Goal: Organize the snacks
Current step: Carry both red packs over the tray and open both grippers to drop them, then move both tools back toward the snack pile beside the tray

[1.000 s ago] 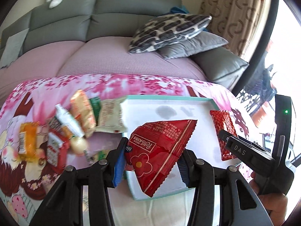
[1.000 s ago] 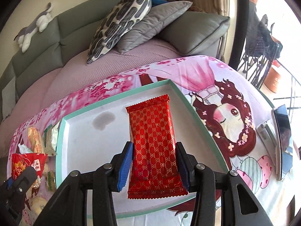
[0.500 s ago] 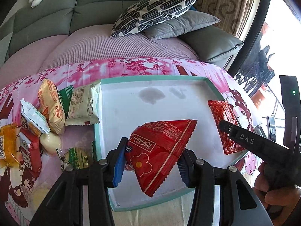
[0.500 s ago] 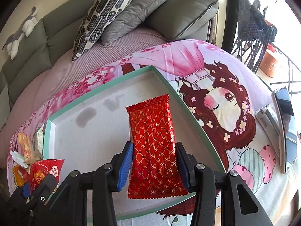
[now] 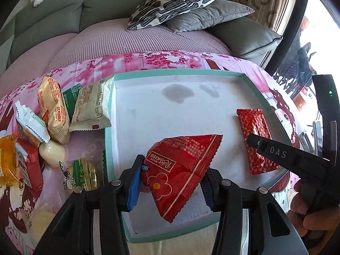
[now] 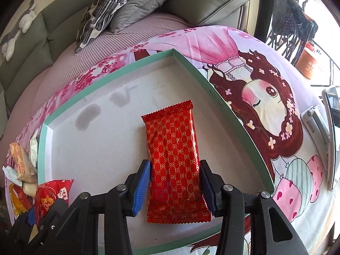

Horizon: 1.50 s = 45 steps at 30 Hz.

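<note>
Both grippers hang over the shallow white tray with the teal cardboard rim (image 5: 110, 114), each with a snack. The left gripper (image 5: 170, 179) has its jaws closed narrow on a crumpled red foil triangular snack bag with a flower print (image 5: 180, 170), pinched near one corner so the rest hangs free above the tray floor. The right gripper (image 6: 175, 188) carries a flat red foil bar packet with gold lattice pattern (image 6: 174, 159); its far end looks to lie on the tray floor near the right wall, and the blue pads sit at its edges with a sliver of gap on the left — I judge the grip slack or letting go. Risks: the slick foil bag may swing or slip from its corner pinch and land askew; the two grippers sit near each other, so a careless move could nudge the bar packet or catch the rim. Against the earlier frames, both grippers are lower, the tray looms larger, and the bar packet, then held clear above the floor, now seems set down. A loose pile of pale, orange and green wrapped snacks (image 5: 57, 110) waits on the pink printed cloth (image 5: 148, 61) left of the tray.
</note>
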Available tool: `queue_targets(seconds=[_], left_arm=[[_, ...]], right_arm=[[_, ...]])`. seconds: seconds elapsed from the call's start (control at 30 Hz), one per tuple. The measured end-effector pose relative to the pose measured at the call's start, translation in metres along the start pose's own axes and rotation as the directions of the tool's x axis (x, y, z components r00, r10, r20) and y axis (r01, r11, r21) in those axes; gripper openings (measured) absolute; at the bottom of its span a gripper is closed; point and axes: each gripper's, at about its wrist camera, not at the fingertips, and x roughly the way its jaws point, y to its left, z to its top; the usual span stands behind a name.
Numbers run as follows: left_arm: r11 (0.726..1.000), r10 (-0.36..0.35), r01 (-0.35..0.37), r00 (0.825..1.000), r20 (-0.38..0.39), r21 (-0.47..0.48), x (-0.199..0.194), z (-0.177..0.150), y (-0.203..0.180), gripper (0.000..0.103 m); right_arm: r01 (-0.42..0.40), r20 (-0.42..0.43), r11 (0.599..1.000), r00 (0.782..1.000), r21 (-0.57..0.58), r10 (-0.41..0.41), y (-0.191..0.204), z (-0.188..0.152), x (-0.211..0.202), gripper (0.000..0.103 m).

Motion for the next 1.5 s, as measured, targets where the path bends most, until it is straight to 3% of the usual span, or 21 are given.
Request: queue_targets(seconds=[0.33, 0.73, 0.8, 0.83, 1.07, 1.5], left_arm=[[1.0, -0.002, 0.002, 1.0, -0.014, 0.006, 0.003, 0.0, -0.001, 0.053], [1.0, -0.015, 0.015, 1.0, -0.014, 0.018, 0.004, 0.0, -0.004, 0.073], [1.0, -0.014, 0.014, 1.0, -0.005, 0.018, 0.003, 0.0, -0.004, 0.082], [1.0, -0.014, 0.013, 1.0, 0.002, 0.018, 0.002, 0.0, -0.004, 0.088], [1.0, -0.016, 0.016, 0.999, 0.029, 0.011, -0.002, -0.001, -0.002, 0.1], [0.996, -0.001, 0.003, 1.0, 0.025, -0.086, -0.011, 0.002, 0.02, 0.1]], right_arm=[[0.006, 0.001, 0.999, 1.0, -0.04, -0.006, 0.007, -0.002, 0.002, 0.063], [-0.02, 0.059, 0.999, 0.998, -0.04, 0.023, 0.009, 0.0, -0.006, 0.092], [-0.028, 0.067, 0.999, 0.997, -0.036, 0.031, 0.009, 0.001, -0.008, 0.096], [-0.033, 0.071, 0.999, 0.997, -0.032, 0.035, 0.009, 0.001, -0.009, 0.103], [-0.029, 0.089, 0.999, 0.996, -0.027, 0.031, 0.009, 0.001, -0.013, 0.103], [-0.016, 0.098, 0.999, 0.995, -0.045, 0.021, 0.01, 0.001, -0.016, 0.103]])
